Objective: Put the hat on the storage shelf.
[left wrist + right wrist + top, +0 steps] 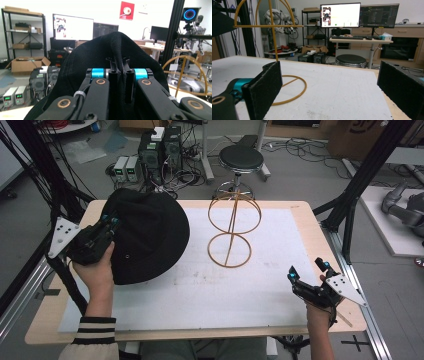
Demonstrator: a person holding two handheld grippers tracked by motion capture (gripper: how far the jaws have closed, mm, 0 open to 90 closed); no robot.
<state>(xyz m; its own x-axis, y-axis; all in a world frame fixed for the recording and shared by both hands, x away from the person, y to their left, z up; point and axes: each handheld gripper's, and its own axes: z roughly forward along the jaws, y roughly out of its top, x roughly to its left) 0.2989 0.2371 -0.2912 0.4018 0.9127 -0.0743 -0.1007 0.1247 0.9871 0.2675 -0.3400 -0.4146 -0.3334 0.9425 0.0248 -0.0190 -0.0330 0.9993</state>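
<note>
At the bench's (300, 220) near right corner the right gripper (308, 271) rests with jaws wide apart, holding nothing. Farther left, the left gripper (111, 222) is clamped tight on the black hat's (150, 235) brim. Beyond stands a yellow wire stand (234, 227).

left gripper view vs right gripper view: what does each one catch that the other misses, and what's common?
Left gripper view alone: the left gripper with its jaws shut on a fold of the black hat, which rises in front of the lens.
Right gripper view alone: the right gripper with its jaws wide apart and nothing between them, bare white table mat, and the round base ring of the stand lying on it.
Both: the yellow wire hat stand, plus lab background with monitors.
</note>
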